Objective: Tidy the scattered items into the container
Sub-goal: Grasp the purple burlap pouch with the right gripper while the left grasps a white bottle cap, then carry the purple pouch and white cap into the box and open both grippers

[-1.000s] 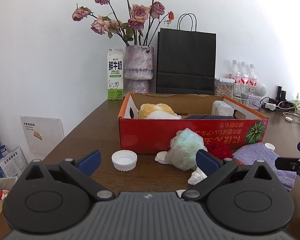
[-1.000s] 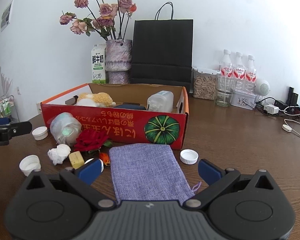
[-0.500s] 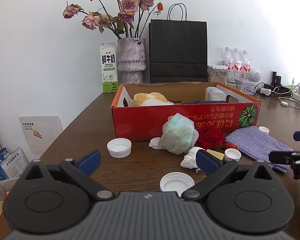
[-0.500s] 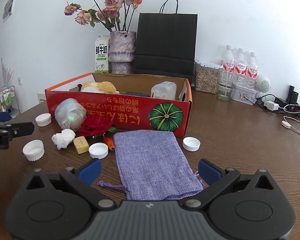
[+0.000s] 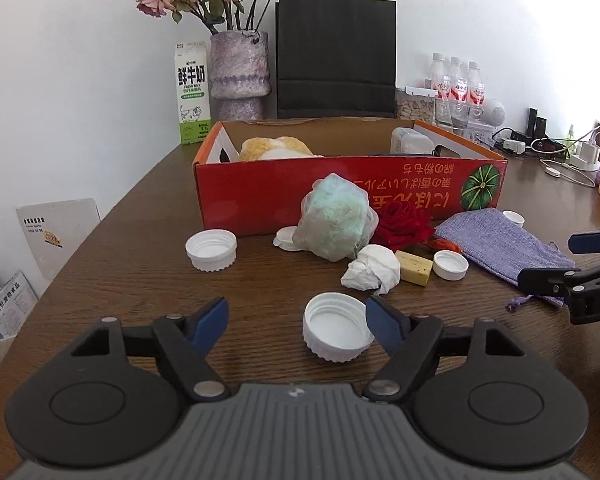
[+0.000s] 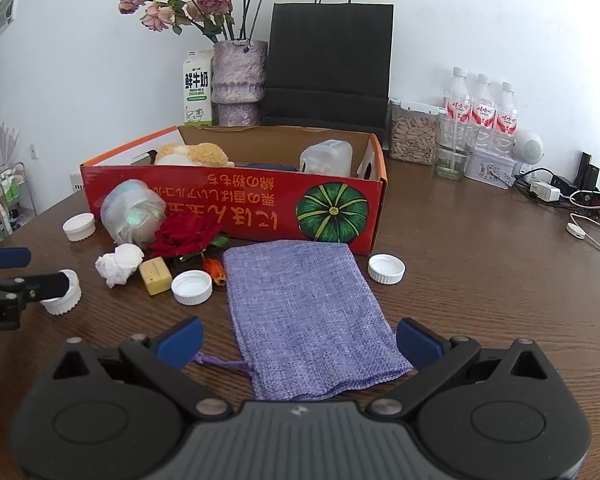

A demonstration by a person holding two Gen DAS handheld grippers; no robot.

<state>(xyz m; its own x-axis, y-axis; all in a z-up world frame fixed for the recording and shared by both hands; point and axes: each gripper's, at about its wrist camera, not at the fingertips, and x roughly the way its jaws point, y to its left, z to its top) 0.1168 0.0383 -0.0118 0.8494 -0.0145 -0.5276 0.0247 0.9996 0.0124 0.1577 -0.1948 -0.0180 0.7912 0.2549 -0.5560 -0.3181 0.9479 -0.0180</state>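
Observation:
A red cardboard box (image 5: 260, 192) (image 6: 236, 208) holds a plush toy (image 5: 276, 148) and a plastic jar (image 6: 326, 158). In front of it lie a bagged green bundle (image 5: 334, 222), a red rose (image 6: 186, 232), a crumpled tissue (image 5: 374, 268), a yellow block (image 6: 155, 276), several white caps and a purple pouch (image 6: 308, 304). My left gripper (image 5: 298, 320) is open, with one white cap (image 5: 336, 332) between its fingers, beside the right finger. My right gripper (image 6: 298, 340) is open over the near end of the pouch.
Behind the box stand a milk carton (image 5: 192, 92), a vase of dried roses (image 5: 240, 76) and a black paper bag (image 5: 336, 56). Water bottles (image 6: 480, 108), a seed container (image 6: 412, 136) and cables (image 6: 580, 216) sit at the back right. The table's left edge (image 5: 100, 224) is near.
Both grippers have pulled back from the box, so more of the table shows. A white cap has come into view between the left fingers. The pouch's near end now lies between the right fingers.

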